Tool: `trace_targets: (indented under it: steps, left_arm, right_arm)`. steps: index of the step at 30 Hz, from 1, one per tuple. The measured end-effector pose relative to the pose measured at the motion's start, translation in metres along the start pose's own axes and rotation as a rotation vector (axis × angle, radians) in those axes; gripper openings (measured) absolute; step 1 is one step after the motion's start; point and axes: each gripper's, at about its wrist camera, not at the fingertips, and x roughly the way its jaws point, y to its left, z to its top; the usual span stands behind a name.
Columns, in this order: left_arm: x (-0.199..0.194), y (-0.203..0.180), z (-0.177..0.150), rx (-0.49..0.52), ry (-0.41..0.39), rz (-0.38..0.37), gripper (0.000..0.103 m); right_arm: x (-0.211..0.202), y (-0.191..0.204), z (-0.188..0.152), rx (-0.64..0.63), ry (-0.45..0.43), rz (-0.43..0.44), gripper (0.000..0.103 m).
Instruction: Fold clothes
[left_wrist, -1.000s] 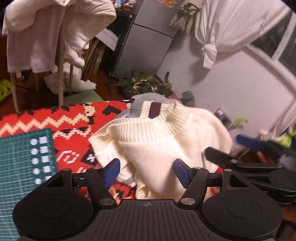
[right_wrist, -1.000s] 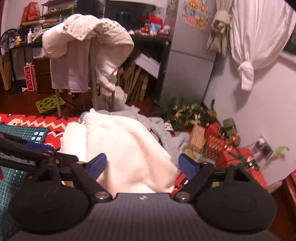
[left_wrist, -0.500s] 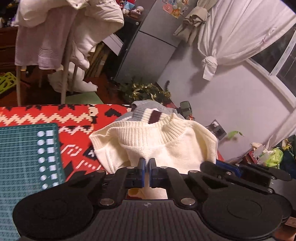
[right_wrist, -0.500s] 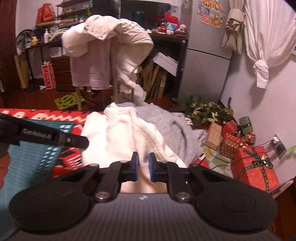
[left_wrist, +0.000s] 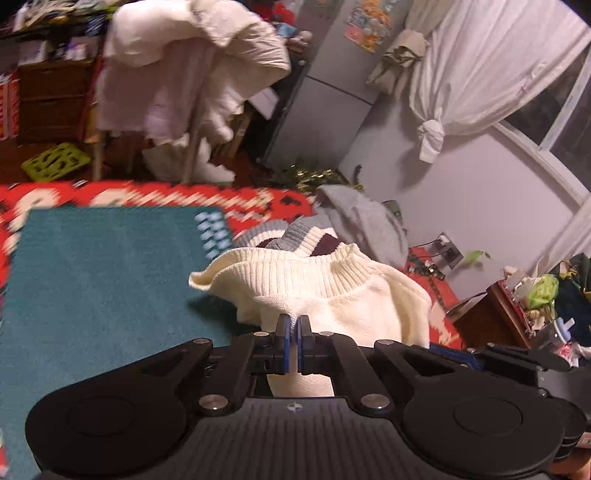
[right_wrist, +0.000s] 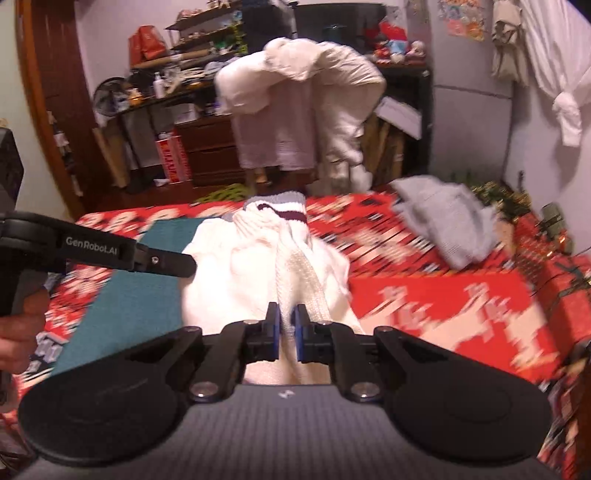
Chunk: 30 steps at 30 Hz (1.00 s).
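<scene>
left gripper (left_wrist: 294, 325): pinching cream knit sweater (left_wrist: 332, 291) | right gripper (right_wrist: 287, 325): pinching same sweater | left gripper's arm reads "GenRobot.AI"

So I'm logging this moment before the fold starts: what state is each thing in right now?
left gripper: shut on the cream sweater
right gripper: shut on the cream sweater
cream sweater: bunched, unfolded, pinched by both grippers
striped sweater: crumpled behind the cream one
grey sweater: lying in a loose heap on the red cloth
green mat: flat on the red cloth
curtain: knotted
</scene>
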Motion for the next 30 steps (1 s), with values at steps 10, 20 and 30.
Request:
trace_targets:
  steps: [10, 20, 30]
  left_arm:
    - [-0.09, 0.06, -0.07, -0.065, -0.027, 0.102, 0.003]
    - [-0.126, 0.093, -0.106, -0.178, -0.053, 0.097, 0.005]
    - [-0.136, 0.078, -0.11, -0.215, -0.062, 0.049, 0.024]
  right_arm:
    - [-0.014, 0.122, -0.053, -0.034, 0.052, 0.137, 0.009]
    - [-0.042, 0.145, -0.043, -0.083, -0.012, 0.111, 0.017]
    - [-0.016, 0.146, -0.018, -0.167, 0.028, 0.13, 0.022]
